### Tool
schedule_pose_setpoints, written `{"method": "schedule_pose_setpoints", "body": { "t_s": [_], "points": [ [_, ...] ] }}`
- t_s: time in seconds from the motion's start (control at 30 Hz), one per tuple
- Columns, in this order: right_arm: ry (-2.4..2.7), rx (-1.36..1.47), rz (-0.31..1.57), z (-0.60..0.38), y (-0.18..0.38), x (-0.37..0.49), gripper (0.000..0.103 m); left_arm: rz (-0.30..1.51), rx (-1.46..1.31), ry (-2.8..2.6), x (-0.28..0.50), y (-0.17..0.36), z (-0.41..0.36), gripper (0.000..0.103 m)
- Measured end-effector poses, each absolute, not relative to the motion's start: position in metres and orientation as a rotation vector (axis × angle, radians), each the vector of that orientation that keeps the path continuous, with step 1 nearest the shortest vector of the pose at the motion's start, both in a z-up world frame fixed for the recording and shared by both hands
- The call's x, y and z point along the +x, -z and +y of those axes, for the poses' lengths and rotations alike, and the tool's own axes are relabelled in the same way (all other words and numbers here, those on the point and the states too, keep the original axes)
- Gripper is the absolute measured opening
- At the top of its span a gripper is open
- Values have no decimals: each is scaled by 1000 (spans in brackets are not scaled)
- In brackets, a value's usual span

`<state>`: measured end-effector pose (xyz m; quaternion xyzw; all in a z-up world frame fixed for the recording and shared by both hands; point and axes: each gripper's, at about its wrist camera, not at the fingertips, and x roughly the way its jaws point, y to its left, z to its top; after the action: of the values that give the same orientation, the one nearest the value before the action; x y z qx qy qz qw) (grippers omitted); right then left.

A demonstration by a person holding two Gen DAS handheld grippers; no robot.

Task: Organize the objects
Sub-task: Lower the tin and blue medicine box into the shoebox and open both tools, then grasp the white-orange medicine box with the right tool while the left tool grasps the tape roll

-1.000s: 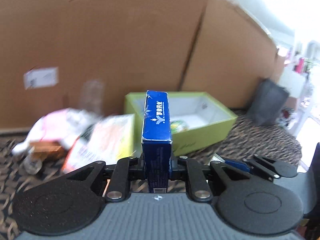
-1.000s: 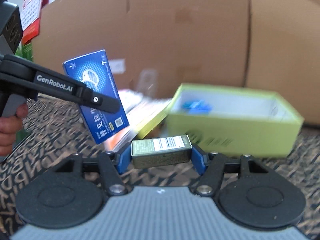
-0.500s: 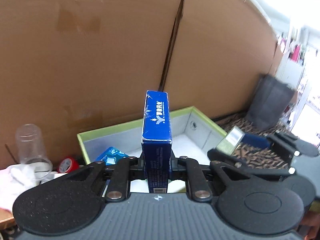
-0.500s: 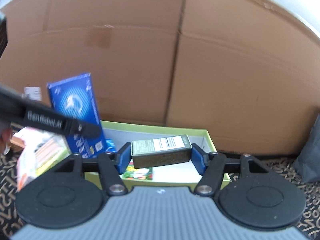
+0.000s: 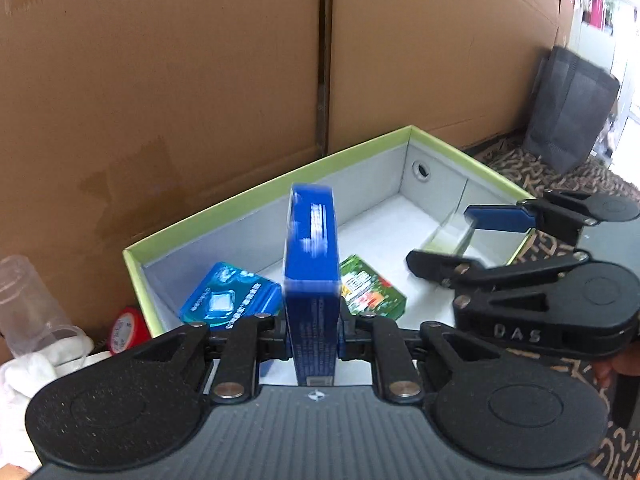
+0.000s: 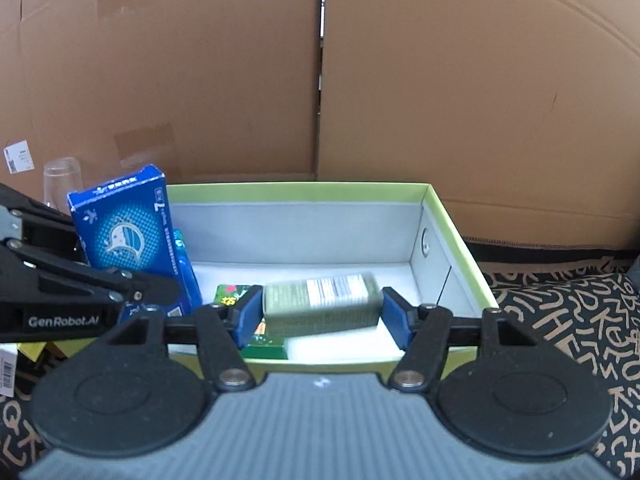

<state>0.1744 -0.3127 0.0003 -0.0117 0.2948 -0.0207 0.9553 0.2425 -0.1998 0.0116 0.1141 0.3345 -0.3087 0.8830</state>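
Note:
My left gripper [image 5: 312, 320] is shut on a tall dark blue carton [image 5: 312, 264], held upright over the near left part of the open green box [image 5: 256, 200]. The carton also shows in the right wrist view [image 6: 128, 236]. My right gripper [image 6: 320, 312] is shut on a small grey-green box with a barcode label [image 6: 320, 304], held over the green box's [image 6: 304, 190] near right side. A light blue packet [image 5: 228, 300] and a green packet [image 5: 372, 292] lie inside the box.
Large cardboard boxes [image 6: 320, 60] stand close behind the green box. A clear plastic cup [image 5: 28, 304], a red tape roll [image 5: 128, 324] and white cloth [image 5: 24, 368] sit to the left. A dark bag [image 5: 568, 112] stands at the right on the patterned cloth [image 6: 560, 300].
Both grippers have moved forward and down over the green box with their cartons still held. The box interior now fills the view.

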Motion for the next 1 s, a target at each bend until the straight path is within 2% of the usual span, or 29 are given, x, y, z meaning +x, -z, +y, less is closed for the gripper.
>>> {"method": "schedule_pose_setpoints", "body": {
  "t_s": [0.03, 0.07, 0.1, 0.13, 0.17, 0.23, 0.6, 1.0],
  "points": [
    [54, -31, 591, -312, 1, 173, 86, 700, 228, 637, 243, -11, -199, 42],
    [88, -43, 576, -312, 1, 172, 89, 701, 216, 623, 243, -11, -195, 69],
    [106, -54, 562, -315, 0, 171, 90, 690, 200, 605, 243, -12, -190, 81],
    [113, -56, 551, -316, 0, 168, 94, 660, 179, 593, 239, -12, -185, 88],
    [111, -48, 543, -315, 1, 166, 101, 628, 156, 587, 236, -13, -179, 88],
    [108, -30, 516, -316, 1, 160, 102, 629, 128, 590, 234, -14, -171, 88],
    [118, -25, 442, -334, -29, 135, 103, 585, 65, 558, 213, -27, -147, 88],
    [24, -7, 402, -294, -40, 75, 103, 549, -104, 464, 131, -23, -66, 89]
  ]
}}
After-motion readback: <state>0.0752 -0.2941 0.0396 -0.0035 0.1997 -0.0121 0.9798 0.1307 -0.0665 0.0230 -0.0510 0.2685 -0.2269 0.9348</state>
